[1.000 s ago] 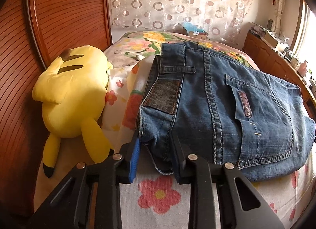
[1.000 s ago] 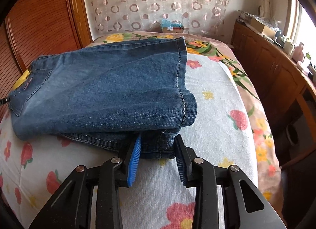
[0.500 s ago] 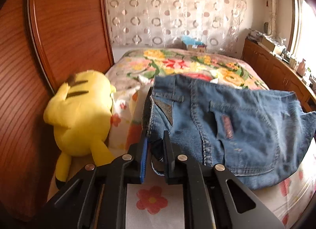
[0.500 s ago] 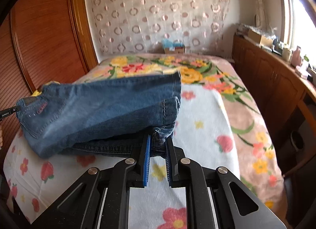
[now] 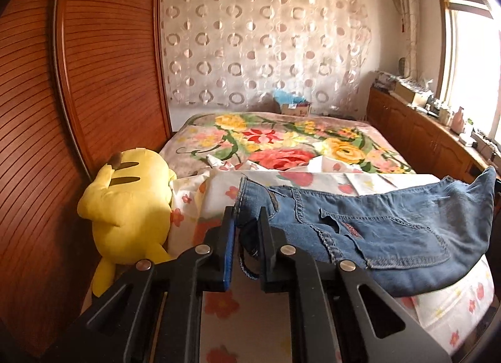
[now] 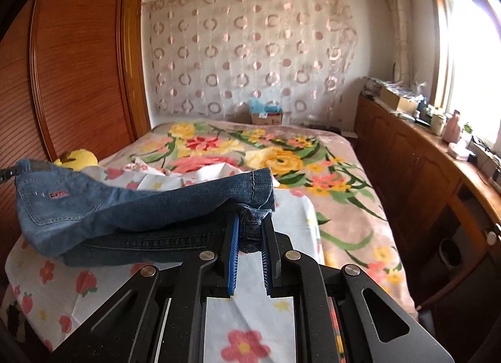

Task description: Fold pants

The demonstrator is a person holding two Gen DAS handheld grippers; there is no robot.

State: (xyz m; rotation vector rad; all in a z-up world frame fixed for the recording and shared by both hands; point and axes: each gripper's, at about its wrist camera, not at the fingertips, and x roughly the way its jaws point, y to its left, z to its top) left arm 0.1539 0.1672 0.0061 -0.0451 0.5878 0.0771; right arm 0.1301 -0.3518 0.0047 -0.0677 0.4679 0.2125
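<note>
Left gripper (image 5: 245, 231) and right gripper (image 6: 252, 231) both clamped narrow on the jeans (image 5: 391, 231), denim lifted off the bedsheet (image 6: 244, 309), yellow plush (image 5: 128, 206) at 9 o'clock.

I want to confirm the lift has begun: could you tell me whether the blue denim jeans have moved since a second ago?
Yes. The blue denim jeans have risen off the flowered white sheet; their near edge now hangs above it.

One pair of jeans (image 5: 391, 237), one yellow plush (image 5: 128, 206)
</note>
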